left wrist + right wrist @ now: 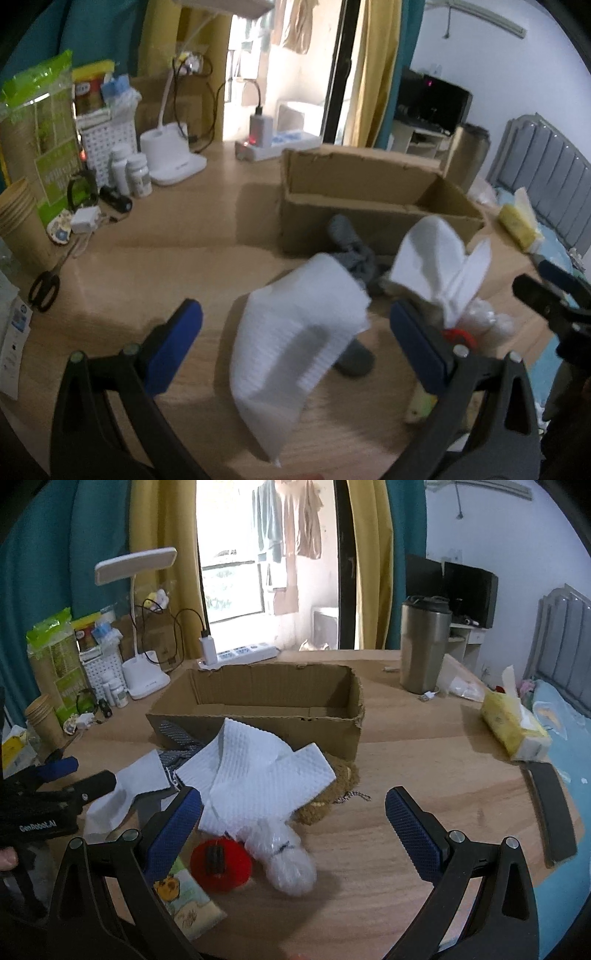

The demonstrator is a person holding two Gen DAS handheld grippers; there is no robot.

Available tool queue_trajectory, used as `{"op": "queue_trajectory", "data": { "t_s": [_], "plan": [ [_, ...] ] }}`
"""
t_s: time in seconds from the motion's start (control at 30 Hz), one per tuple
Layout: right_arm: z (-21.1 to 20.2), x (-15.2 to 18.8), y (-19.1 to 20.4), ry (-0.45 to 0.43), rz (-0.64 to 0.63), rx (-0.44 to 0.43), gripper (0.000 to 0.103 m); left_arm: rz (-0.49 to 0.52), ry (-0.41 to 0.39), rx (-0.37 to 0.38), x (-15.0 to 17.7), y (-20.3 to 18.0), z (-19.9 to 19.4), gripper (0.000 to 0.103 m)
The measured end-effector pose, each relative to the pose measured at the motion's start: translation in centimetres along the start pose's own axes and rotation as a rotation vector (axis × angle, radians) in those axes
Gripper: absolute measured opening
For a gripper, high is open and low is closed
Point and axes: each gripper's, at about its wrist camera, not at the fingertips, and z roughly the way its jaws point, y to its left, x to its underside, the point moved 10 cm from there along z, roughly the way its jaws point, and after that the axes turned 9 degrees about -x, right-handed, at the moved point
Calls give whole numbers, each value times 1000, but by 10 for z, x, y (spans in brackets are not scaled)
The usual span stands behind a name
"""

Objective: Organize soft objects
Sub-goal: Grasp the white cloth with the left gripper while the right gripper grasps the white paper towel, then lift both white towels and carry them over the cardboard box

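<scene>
An open cardboard box (pixel 258 716) (pixel 369 195) stands mid-table. In front of it lies a pile: white waffle cloths (pixel 258 771) (pixel 295 332), a grey sock (pixel 351 254) (pixel 177 734), a brown plush item (pixel 340 779) and a clear plastic bundle (pixel 288 860). My left gripper (pixel 295 332) is open, its fingers either side of a white cloth that hangs between them; whether they touch it I cannot tell. My right gripper (pixel 293 812) is open and empty, just short of the pile. The left gripper also shows in the right wrist view (pixel 62 775).
A red round item (pixel 221 864) and a small printed packet (pixel 184 897) lie near the pile. A steel tumbler (pixel 424 646), a yellow tissue pack (pixel 513 723) and a black flat object (pixel 552 812) are at the right. A lamp (pixel 144 679), bottles, paper cups (pixel 22 229) and scissors (pixel 46 284) crowd the left.
</scene>
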Motion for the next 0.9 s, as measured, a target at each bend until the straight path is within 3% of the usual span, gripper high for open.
{"op": "queue_trajectory", "data": {
  "t_s": [0.27, 0.47, 0.57, 0.67, 0.73, 0.8, 0.9],
  "plan": [
    [34, -5, 9, 52, -18, -31, 102, 12, 73, -4, 3, 4, 34, 102],
    [52, -4, 13, 83, -17, -35, 101, -1, 113, 35, 6, 3, 47, 100],
    [59, -3, 16, 98, -25, -34, 99, 13, 128, 48, 8, 0, 50, 88],
    [65, -1, 19, 116, -45, -35, 96, 18, 153, 71, 11, -3, 53, 86],
    [68, 1, 22, 127, -59, -32, 88, 16, 170, 97, 13, -5, 54, 81],
    [71, 3, 24, 138, -75, -31, 82, 17, 191, 117, 16, -6, 55, 63],
    [73, 6, 26, 148, -89, -37, 69, 4, 201, 140, 18, -6, 53, 53]
  ]
}}
